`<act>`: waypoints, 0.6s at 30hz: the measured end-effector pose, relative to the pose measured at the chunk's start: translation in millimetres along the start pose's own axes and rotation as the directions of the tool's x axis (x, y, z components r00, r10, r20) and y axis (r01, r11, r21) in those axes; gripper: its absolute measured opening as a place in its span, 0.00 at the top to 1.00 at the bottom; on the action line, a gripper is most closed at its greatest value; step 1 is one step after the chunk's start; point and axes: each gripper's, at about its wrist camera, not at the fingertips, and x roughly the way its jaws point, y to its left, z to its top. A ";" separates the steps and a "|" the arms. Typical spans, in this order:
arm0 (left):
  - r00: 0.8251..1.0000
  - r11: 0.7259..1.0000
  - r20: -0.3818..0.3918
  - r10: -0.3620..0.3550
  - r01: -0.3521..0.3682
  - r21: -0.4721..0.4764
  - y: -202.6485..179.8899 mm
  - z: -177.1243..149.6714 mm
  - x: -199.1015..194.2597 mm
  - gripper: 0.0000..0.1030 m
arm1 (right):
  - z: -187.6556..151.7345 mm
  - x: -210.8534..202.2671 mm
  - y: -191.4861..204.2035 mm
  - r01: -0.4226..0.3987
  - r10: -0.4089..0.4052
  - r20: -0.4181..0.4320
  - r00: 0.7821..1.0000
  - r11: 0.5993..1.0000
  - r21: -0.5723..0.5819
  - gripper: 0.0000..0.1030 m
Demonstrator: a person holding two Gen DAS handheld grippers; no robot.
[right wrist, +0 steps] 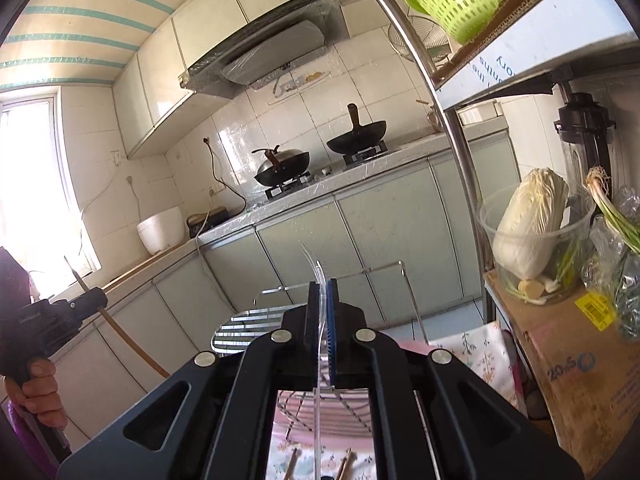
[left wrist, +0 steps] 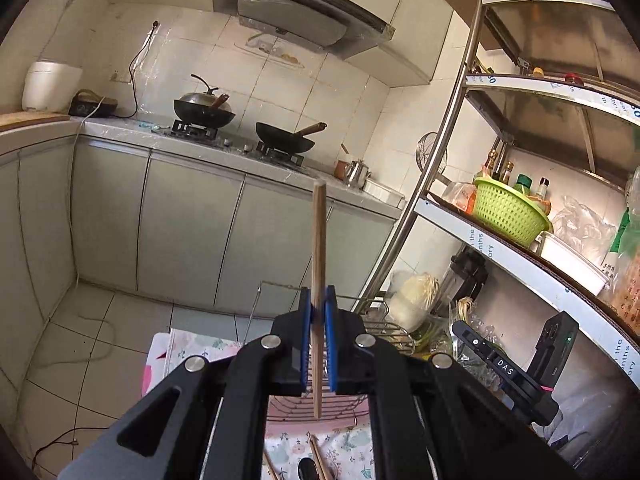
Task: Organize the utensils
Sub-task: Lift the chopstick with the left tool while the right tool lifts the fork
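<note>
Closest in, the left hand-held gripper [left wrist: 319,312] is clamped on a wooden chopstick [left wrist: 319,248], blue pads tight on its shaft, the stick standing nearly upright with its top pointing to twelve o'clock and its lower end hanging past the jaws. Same story on the other side: the right hand-held gripper [right wrist: 323,300] is pinched shut on a clear plastic fork [right wrist: 316,276], tines curling up toward eleven o'clock, handle trailing down to six. So this reads as the carry step, one utensil in each grip, both held above the floral cloth [left wrist: 344,444] on the tabletop, where more chopsticks [left wrist: 318,456] lie waiting at six o'clock. Just beyond the jaws sits the wire rack [right wrist: 248,324], the likely destination; the next move calls for bringing each piece over it, keeping it upright and easing it down between the wires before letting go, and the slim fork could slip or twist in the pads. At nine o'clock in the right view, the person's hand [right wrist: 36,392] grips the other tool. Further out at three o'clock, writing: "DAS" on a black device [left wrist: 505,369], "20" on a cardboard box [right wrist: 576,384], and partial print, "the", along the shelf edge [left wrist: 480,248]. Farthest back, two woks [left wrist: 285,136] on the stove.
</note>
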 end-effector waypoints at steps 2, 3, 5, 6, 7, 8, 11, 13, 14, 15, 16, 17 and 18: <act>1.000 1.000 0.024 0.012 -0.012 0.015 -0.9 9.4 -0.1 0.94 | 8.1 2.6 -1.8 0.000 0.000 0.011 1.000 1.000 0.001 0.96; 0.999 1.000 0.034 0.019 -0.020 0.019 -0.3 13.5 1.2 0.94 | 10.8 3.1 -2.3 0.000 0.000 0.016 1.000 1.000 0.003 0.96; 0.999 0.999 0.038 0.032 -0.032 0.011 3.5 19.1 6.6 0.94 | 18.7 5.7 -4.8 -0.003 0.003 0.025 1.000 1.000 0.007 0.96; 0.999 0.999 0.036 0.038 -0.038 0.008 5.8 20.7 10.5 0.94 | 22.4 7.3 -6.2 -0.003 0.003 0.032 0.999 1.000 0.009 0.96; 0.998 0.999 0.035 0.047 -0.048 0.007 7.8 22.0 15.3 0.94 | 26.4 8.9 -7.1 -0.004 0.004 0.038 0.999 1.000 0.010 0.96; 0.998 0.998 0.033 0.057 -0.058 0.009 9.9 20.7 20.6 0.94 | 29.7 10.9 -8.3 -0.007 0.006 0.044 0.999 1.000 0.010 0.96; 0.996 0.996 0.022 0.088 -0.089 0.027 14.8 16.6 37.9 0.94 | 36.2 16.5 -12.5 -0.020 0.019 0.062 0.998 1.000 0.022 0.96; 0.993 0.993 0.024 0.112 -0.113 0.045 17.1 11.8 48.4 0.94 | 37.7 20.7 -15.6 -0.021 0.019 0.069 0.997 0.999 0.029 0.96; 0.992 0.991 0.028 0.123 -0.124 0.053 17.6 9.1 53.6 0.94 | 38.0 23.1 -16.8 -0.020 0.018 0.070 0.997 0.999 0.033 0.96; 0.991 0.989 0.034 0.131 -0.133 0.058 18.8 8.2 57.8 0.94 | 38.3 25.8 -18.3 -0.021 0.019 0.072 0.997 0.999 0.035 0.96; 0.990 0.989 0.037 0.133 -0.135 0.063 19.9 6.8 62.1 0.94 | 39.2 27.6 -19.4 -0.024 0.021 0.075 0.997 0.999 0.035 0.96; 0.990 0.988 0.040 0.137 -0.139 0.069 21.2 5.1 66.0 0.94 | 39.4 29.1 -20.2 -0.027 0.024 0.080 0.997 0.999 0.035 0.96; 0.988 0.986 0.046 0.145 -0.148 0.079 21.2 3.6 69.5 0.94 | 40.0 30.8 -21.4 -0.030 0.027 0.088 0.996 0.999 0.034 0.96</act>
